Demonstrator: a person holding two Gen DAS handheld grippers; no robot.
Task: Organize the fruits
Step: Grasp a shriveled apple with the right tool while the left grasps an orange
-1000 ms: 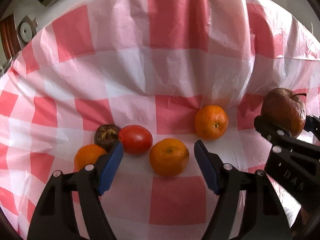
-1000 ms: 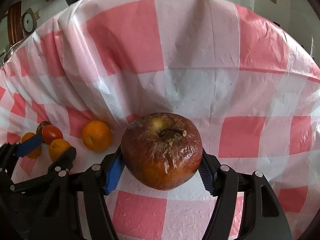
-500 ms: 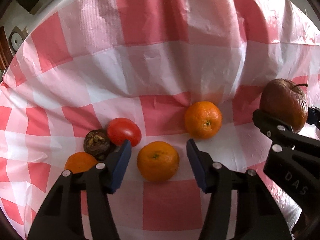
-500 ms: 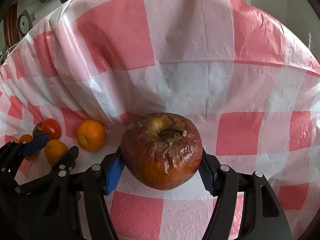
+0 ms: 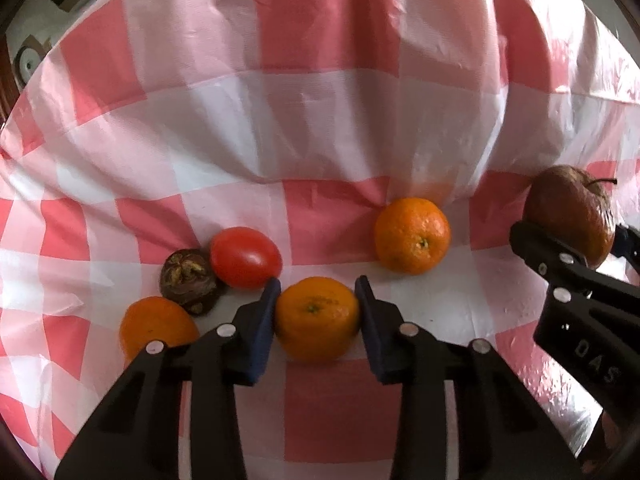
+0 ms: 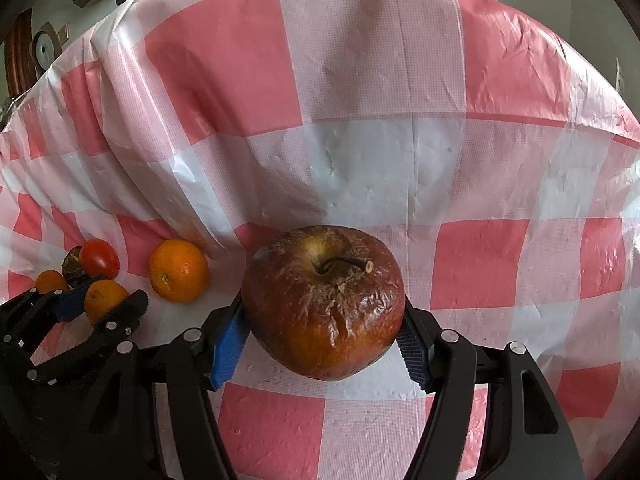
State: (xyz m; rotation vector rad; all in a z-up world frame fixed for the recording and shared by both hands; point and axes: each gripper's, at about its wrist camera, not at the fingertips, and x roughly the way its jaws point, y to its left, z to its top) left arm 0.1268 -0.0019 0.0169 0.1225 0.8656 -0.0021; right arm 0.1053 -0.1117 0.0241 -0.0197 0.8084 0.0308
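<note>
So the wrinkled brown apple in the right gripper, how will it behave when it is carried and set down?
The apple looks shrivelled and cracked, so it is probably soft and may bruise or split under the right gripper. Its skin seems dry, so slipping is unlikely. Being round, it may roll on the tablecloth.

Pink-and-white checked tablecloth (image 5: 320,120)

Beside the tomato (image 5: 245,257), the left gripper's (image 5: 317,318) finger is covering part of 1 orange (image 5: 154,326); a dark shrivelled fruit (image 5: 188,278) is staying unidentifiable.
</note>
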